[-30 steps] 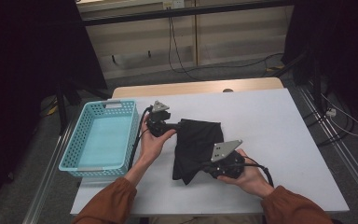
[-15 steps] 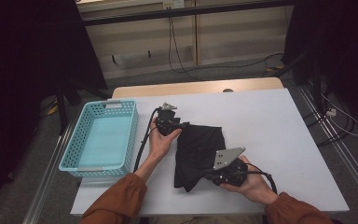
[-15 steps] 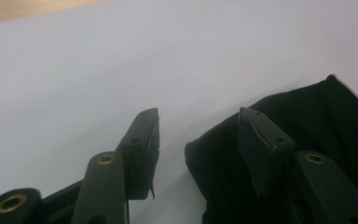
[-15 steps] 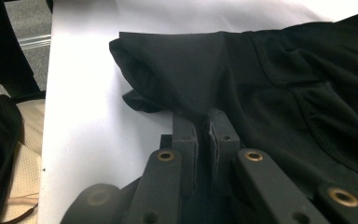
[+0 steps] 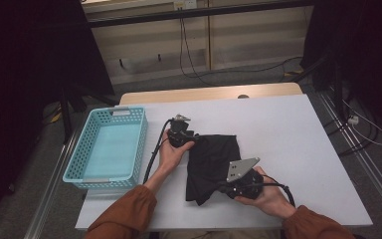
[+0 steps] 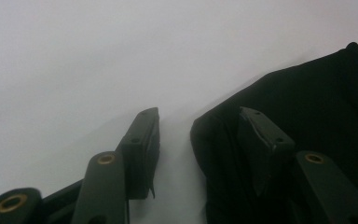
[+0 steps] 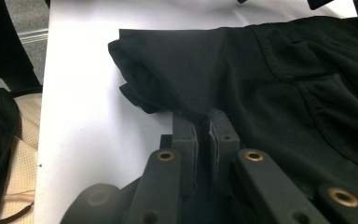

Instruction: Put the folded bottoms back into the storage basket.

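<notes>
A black cloth (image 5: 211, 159) lies crumpled on the white table (image 5: 288, 129). My left gripper (image 5: 194, 138) is low at the cloth's upper-left corner. In the left gripper view its jaws (image 6: 198, 126) have just been closing and stand partly apart: one jaw rests on the bare table, the other lies on the cloth (image 6: 317, 102), whose edge sits in the gap unpinched. My right gripper (image 5: 220, 187) is at the cloth's lower edge. In the right gripper view its jaws (image 7: 204, 119) are shut on a fold of the cloth (image 7: 261, 60).
A light-blue perforated basket (image 5: 142, 139) stands at the table's left side, close to my left forearm. Bare table stretches to the right of the cloth and behind it. Cables run across the floor beyond the far edge.
My left gripper has moved right and down onto the cloth's upper-left corner. The cloth has shifted slightly. The right gripper has kept its place and its grip.
</notes>
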